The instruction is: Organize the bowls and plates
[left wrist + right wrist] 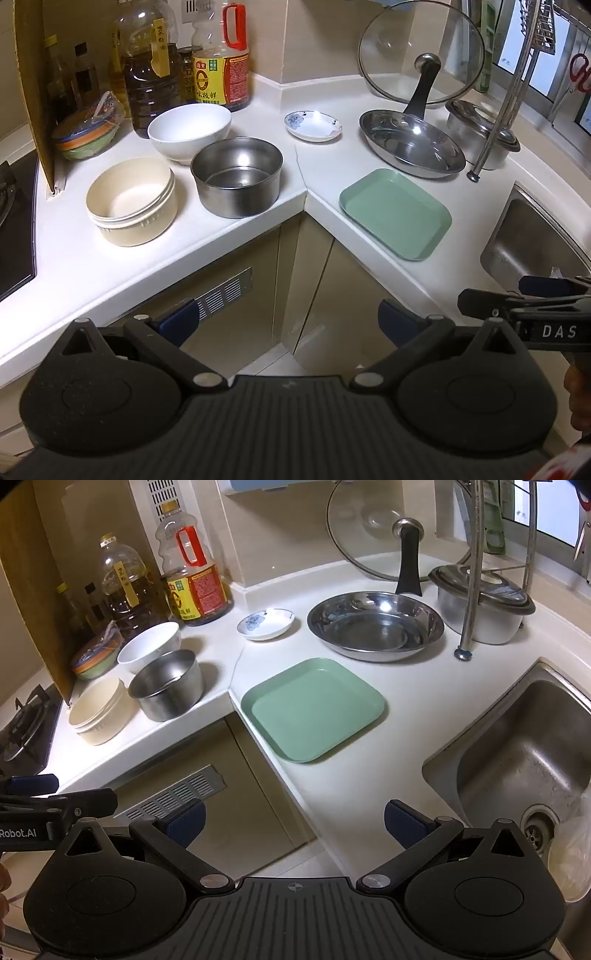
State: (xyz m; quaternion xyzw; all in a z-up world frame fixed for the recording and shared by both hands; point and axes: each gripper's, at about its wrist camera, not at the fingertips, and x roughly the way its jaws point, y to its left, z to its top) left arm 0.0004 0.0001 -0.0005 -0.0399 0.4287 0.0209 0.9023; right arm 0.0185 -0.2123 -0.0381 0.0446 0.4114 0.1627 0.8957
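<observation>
Both claws stand wide and hold nothing: the left gripper (284,317) and the right gripper (295,821) hang off the worktop's (406,716) front edge. A green square plate (312,709) lies at the inner corner's edge. Behind it sit a steel dish (375,626) and a small patterned saucer (266,623). Left of the corner cluster a steel bowl (237,176), a white bowl (189,131) and a cream tub (131,205).

sink (524,236): cut by the right edge in left wrist view | stove (22,727): mostly outside the left edge | glass lid (369,528): top cropped, partly behind the rack pole (471,572) | lidded steel pot (476,136): crossed by that pole | small bottles (79,70): labels too dim to read | plastic bag (572,853): contents unclear
</observation>
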